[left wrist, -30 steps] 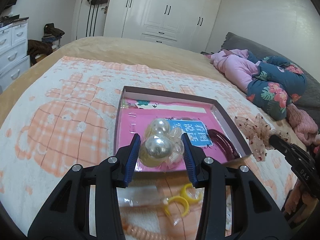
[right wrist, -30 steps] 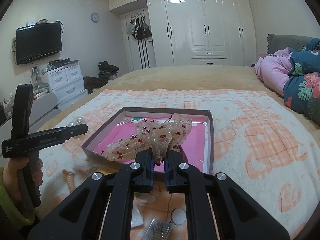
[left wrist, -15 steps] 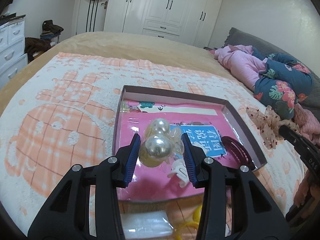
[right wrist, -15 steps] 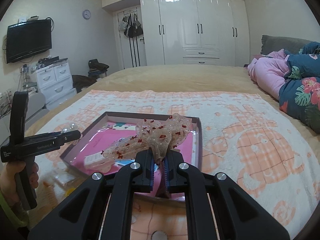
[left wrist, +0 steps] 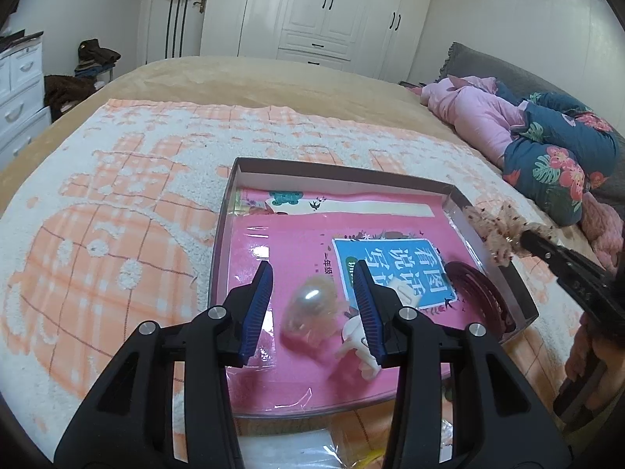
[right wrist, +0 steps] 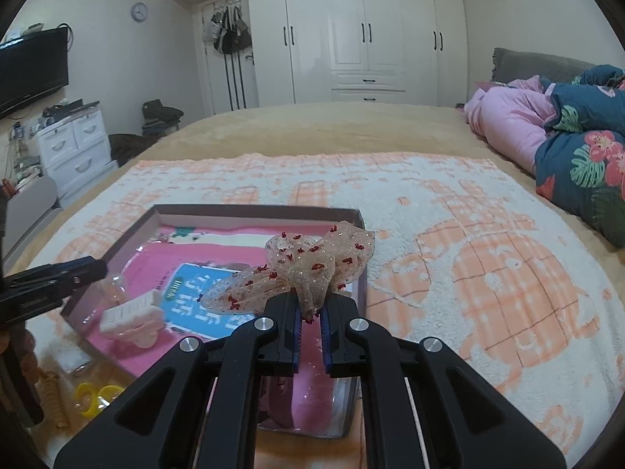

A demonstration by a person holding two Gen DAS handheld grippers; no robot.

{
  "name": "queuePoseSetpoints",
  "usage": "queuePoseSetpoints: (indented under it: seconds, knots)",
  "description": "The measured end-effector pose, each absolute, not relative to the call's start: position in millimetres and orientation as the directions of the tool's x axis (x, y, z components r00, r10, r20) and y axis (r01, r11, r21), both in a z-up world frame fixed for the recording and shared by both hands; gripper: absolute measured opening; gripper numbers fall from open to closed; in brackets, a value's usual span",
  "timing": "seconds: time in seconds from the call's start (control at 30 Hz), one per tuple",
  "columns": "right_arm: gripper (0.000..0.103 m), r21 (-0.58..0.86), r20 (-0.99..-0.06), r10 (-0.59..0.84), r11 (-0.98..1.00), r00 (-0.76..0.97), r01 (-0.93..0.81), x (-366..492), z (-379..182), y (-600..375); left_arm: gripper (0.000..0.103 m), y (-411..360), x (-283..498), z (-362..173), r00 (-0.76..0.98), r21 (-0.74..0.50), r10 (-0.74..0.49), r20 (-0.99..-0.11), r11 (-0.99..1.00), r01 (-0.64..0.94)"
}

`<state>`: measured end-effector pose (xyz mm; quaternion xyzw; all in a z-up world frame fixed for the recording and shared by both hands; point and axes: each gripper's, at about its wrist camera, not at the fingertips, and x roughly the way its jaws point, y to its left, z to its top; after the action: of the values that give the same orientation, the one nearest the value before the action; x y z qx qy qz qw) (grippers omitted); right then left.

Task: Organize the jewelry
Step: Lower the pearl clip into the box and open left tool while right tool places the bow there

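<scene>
- First, lift the left tongs (left wrist: 313, 273), spread and pinching nothing, straight up from the pearl piece (left wrist: 310, 305), which shows blurred low in the pink-lined box (left wrist: 340, 174); steer clear of the white claw clip (left wrist: 359, 340).
- Next, with the right tongs (right wrist: 310, 308) pressed on the sheer bow (right wrist: 312, 262) over the box's right edge, lower inside the rim before letting go, beside the dark red headband (left wrist: 480, 293).

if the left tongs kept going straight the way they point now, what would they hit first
Most likely the pearl hair piece, which appears blurred between the open left tongs without touching the pads, then the pink book lining the tray. Depth is hard to judge.
</scene>
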<state>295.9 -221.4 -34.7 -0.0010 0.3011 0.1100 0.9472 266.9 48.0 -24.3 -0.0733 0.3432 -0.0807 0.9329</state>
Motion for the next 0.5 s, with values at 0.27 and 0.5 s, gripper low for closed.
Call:
queuePoseSetpoints:
  seconds: [0.27,0.5]
  knots:
    - [0.01,0.049,-0.617,0.185,0.979,0.765,-0.196,301,-52,-220,0.035,46,264,-24,0.751,-0.198,-0.211,-0.626,0.974,0.108]
    - [0.028,0.019,-0.597,0.176,0.978,0.783,-0.206,288,-50,-216,0.041,42,256,-20,0.757,-0.198,-0.215,-0.617,0.973,0.116]
